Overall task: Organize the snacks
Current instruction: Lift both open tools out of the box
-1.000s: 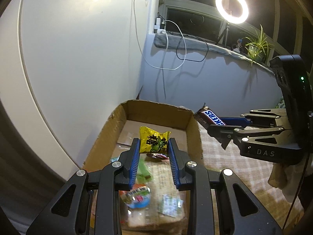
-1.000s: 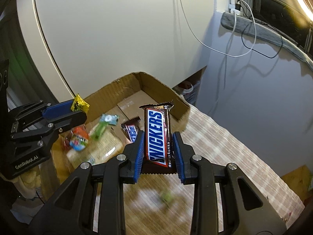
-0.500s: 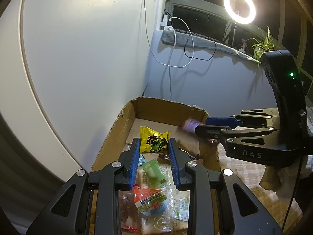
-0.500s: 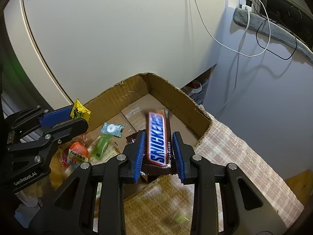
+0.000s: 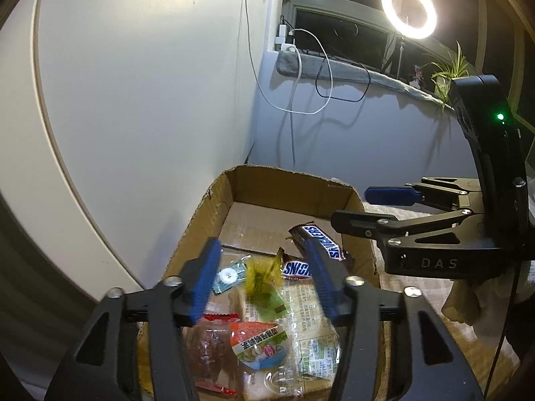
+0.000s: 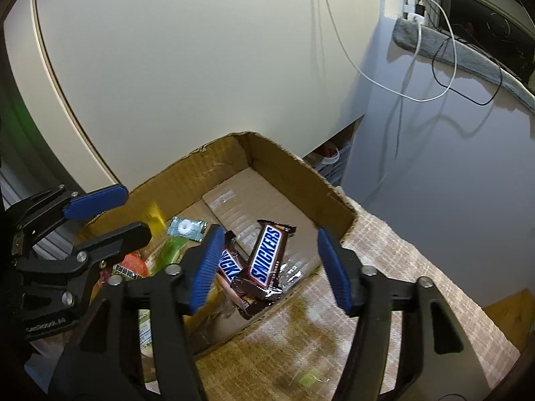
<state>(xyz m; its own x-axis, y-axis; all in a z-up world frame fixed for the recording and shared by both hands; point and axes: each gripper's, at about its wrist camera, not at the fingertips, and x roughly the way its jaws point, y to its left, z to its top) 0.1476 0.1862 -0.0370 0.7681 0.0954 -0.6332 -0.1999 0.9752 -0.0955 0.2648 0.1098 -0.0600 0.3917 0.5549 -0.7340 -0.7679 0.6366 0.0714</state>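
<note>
Right wrist view showed the cardboard box point(image 6: 294, 167) open-topped on the checked desk point(image 6: 401, 267), both grippers poised over it. The right gripper point(image 6: 267, 260) had its jaws opening with nothing pressed between the pads; the Snickers bar point(image 6: 267, 254) lay in the box below and ahead of them, long axis roughly along the fingers, propped on a second bar. The left gripper point(image 5: 260, 277) was opening too; its yellow packet point(image 5: 262, 275), blurred, was free of the pads. Snacks under the fingers were partly hidden.
</note>
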